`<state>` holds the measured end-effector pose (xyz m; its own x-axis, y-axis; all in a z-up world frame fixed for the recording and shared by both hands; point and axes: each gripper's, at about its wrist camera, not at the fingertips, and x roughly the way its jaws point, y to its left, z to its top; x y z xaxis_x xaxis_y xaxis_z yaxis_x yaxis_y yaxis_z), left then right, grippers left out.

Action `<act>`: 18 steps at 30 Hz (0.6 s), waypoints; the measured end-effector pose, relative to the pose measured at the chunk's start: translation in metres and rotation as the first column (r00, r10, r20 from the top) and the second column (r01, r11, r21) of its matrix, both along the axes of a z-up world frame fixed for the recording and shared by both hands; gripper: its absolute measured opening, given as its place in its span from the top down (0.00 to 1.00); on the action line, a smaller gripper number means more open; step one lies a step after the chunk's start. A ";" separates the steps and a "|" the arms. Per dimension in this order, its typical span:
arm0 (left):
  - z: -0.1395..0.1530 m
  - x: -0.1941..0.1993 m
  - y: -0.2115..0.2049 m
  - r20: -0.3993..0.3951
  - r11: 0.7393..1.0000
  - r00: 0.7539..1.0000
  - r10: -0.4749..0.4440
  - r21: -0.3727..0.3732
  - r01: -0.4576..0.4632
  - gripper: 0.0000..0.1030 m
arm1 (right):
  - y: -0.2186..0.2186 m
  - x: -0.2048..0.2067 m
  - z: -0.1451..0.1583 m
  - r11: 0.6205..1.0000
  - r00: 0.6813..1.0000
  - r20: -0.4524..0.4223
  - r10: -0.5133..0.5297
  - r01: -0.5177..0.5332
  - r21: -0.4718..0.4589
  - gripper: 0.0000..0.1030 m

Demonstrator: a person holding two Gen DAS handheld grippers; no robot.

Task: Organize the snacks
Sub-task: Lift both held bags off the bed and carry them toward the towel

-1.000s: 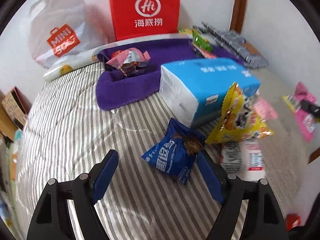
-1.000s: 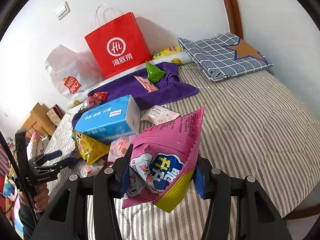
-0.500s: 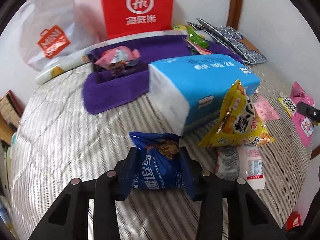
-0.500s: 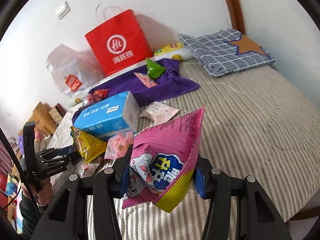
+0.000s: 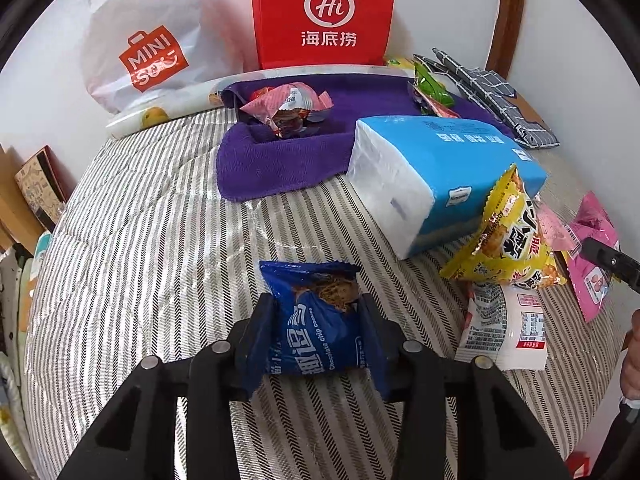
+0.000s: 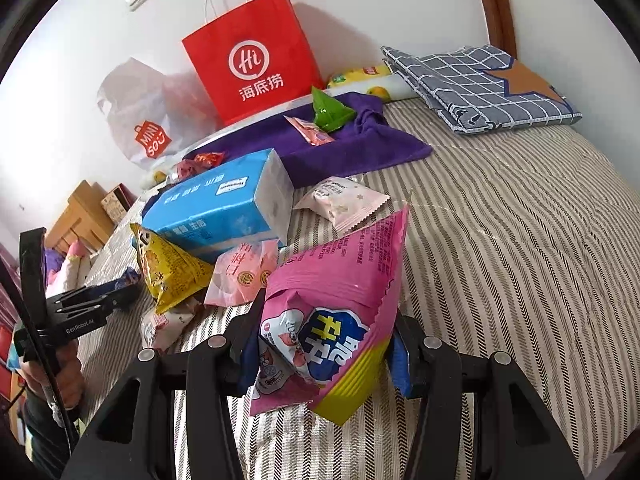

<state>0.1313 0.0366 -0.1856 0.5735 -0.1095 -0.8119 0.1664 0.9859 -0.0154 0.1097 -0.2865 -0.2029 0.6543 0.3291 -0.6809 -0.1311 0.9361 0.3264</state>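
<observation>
Left gripper (image 5: 318, 316) jaws, opening slightly, pinch the blue cookie packet (image 5: 316, 312) between both pads; right gripper (image 6: 326, 344) jaws clamp the pink snack bag (image 6: 336, 308).

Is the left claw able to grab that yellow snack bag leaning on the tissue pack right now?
Probably not yet: the left claw is opening slightly but a blue cookie packet fills it. The yellow bag itself lies uncovered nearby.

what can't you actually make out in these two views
- Inside of the red paper bag: both views show only its outer faces.
- White plastic bag contents: film too cloudy, both views.
- Blue cookie packet lower edge: left wrist view, behind the left gripper.
- Pink snack bag sides: right wrist view, covered by the right gripper.
</observation>
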 end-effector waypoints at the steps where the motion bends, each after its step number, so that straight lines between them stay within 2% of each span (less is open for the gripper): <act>1: 0.000 0.000 0.000 -0.001 1.000 1.000 -0.004 -0.002 0.004 0.56 | 0.000 0.000 -0.001 1.000 1.000 -0.005 0.002 -0.002 0.002 0.50; 4: 0.000 0.000 -0.001 0.000 1.000 1.000 0.003 0.006 -0.003 0.56 | -0.001 0.002 -0.008 1.000 1.000 -0.029 0.005 -0.005 0.001 0.49; 8: 0.002 -0.002 0.003 0.003 0.999 1.000 0.023 -0.021 -0.023 0.63 | -0.004 -0.002 -0.010 1.000 0.999 -0.038 0.000 0.000 0.016 0.49; 18: 0.008 -0.014 0.010 0.011 0.992 0.997 0.072 -0.105 -0.070 0.64 | -0.002 -0.011 0.006 1.000 1.000 -0.008 0.000 0.000 -0.002 0.52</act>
